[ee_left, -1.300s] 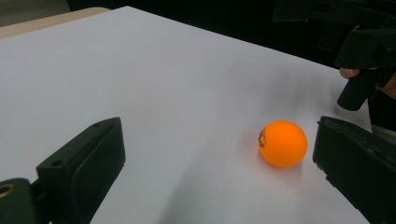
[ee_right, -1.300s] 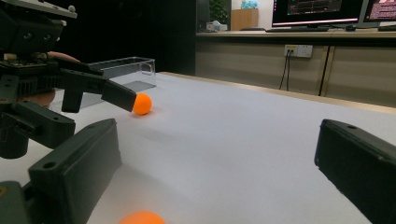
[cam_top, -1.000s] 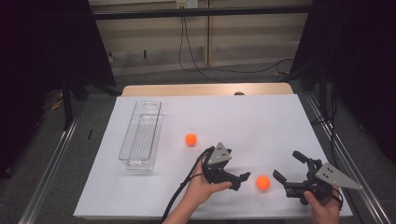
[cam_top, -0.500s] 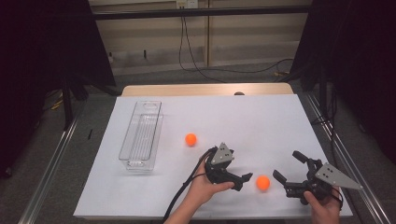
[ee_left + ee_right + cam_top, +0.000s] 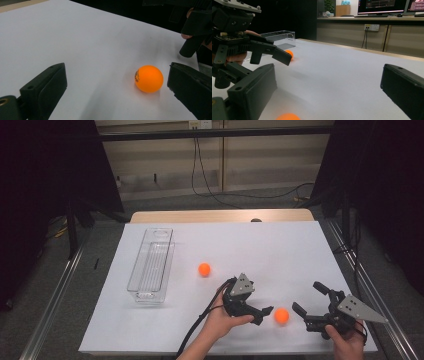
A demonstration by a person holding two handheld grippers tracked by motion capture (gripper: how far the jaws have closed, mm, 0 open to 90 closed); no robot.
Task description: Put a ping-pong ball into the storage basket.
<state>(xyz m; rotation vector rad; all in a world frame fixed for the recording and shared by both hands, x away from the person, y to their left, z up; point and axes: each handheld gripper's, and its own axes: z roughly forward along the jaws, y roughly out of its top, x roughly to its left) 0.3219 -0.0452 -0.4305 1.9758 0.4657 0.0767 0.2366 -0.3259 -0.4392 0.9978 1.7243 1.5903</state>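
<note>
— The near orange ball (image 5: pixel 281 315) sits on the white desk (image 5: pixel 280 255), close to the front edge, between my two grippers. Nothing touches it.

— Which gripper is closer?

— My left gripper (image 5: pixel 264 312). In the left gripper view the ball (image 5: pixel 149 78) lies on the desk between my fingers (image 5: pixel 45 87), much nearer the right-hand one, with a thin gap still showing. Those fingers stand wide apart and hold nothing.

— And the right gripper?

— My right gripper (image 5: pixel 307 302) rests low on the other side of the ball, its fingers also spread wide and empty. In the right gripper view only the top of the ball (image 5: pixel 287 116) peeks in at the bottom edge, between my fingers (image 5: pixel 252 92), and the left gripper (image 5: pixel 283 57) shows across from me at the left.

— Anything else on the desk?

— A second orange ball (image 5: pixel 204 269) lies farther back, toward the middle, well apart from the first. Left of it stands a clear plastic tray (image 5: pixel 150 265), long and narrow, running away from me. Beyond the desk a cable (image 5: pixel 210 175) hangs down the wall to the floor.
</note>
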